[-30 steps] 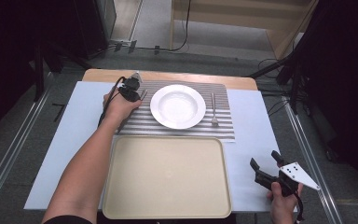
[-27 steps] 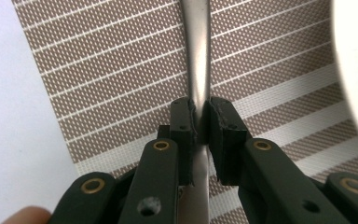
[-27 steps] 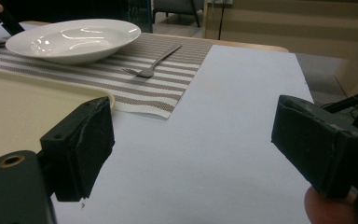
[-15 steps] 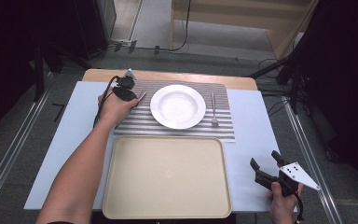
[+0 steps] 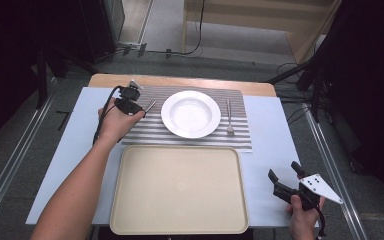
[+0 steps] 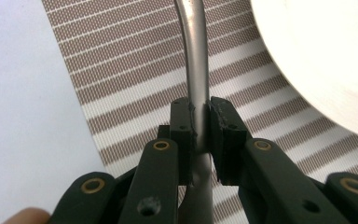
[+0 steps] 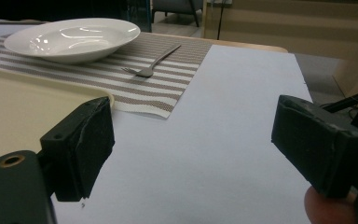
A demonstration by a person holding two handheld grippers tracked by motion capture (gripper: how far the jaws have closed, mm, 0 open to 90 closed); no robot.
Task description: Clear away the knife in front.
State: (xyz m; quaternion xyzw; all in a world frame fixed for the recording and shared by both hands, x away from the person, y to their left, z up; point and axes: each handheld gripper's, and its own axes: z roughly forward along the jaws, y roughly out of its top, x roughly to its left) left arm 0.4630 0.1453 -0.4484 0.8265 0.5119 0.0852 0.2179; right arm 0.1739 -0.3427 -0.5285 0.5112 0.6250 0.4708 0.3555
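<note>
1. Just left of the white plate (image 5: pixel 190 113), a metal utensil handle (image 6: pixel 196 60) lies over the striped placemat (image 5: pixel 145 132).
2. The left gripper (image 6: pixel 200 123) has its jaws closed tight on that handle.
3. Near the tray (image 5: pixel 179 190), the right gripper (image 5: pixel 286 176) hovers above the tabletop (image 7: pixel 223 121), jaws wide apart and empty.

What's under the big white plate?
The round white plate sits on a brown-and-white striped woven placemat, whose stripes show all around it. The patch right beneath the plate is covered, so I cannot see it.
</note>
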